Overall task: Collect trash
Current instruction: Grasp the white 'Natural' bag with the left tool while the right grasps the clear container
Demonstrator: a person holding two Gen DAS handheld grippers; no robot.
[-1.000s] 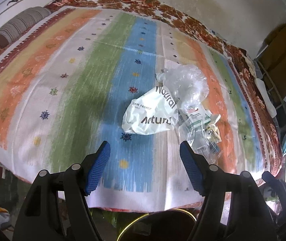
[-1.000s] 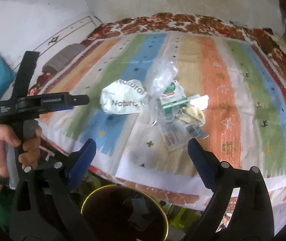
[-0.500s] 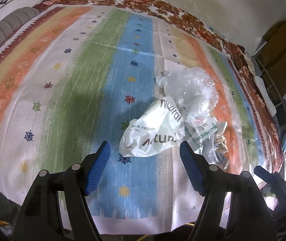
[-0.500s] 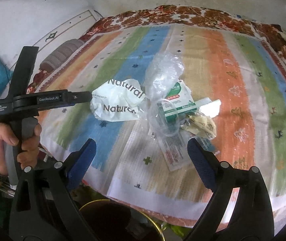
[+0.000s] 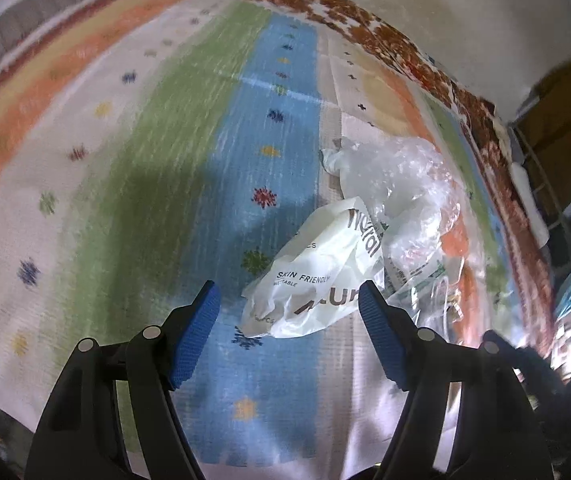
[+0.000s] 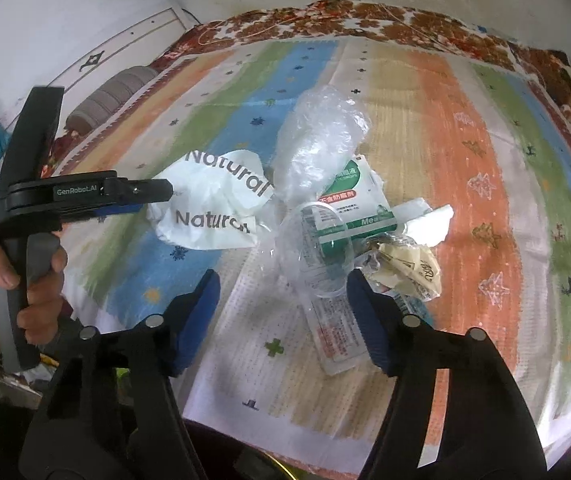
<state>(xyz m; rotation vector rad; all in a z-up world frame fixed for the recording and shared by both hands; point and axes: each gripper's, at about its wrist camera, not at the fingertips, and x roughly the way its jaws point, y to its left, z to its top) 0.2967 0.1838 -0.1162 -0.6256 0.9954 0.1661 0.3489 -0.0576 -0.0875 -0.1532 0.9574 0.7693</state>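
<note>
Fingers on both my hands gape empty, the right pair just narrowing; every wrapper remains on the bed, nothing collected.

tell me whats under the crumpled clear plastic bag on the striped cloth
Under the clear plastic bag lies a green and white box, partly covered, on the striped cloth. The white Natural wrapper sits beside it. Anything deeper is hidden.

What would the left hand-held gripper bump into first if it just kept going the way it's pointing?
Most likely the white crumpled bag printed "Natural". It lies just ahead of the left hand-held gripper, whose jaws stand open with nothing pressed between them. Depth is hard to judge, so it might meet the striped bedcover beside the bag instead.
</note>
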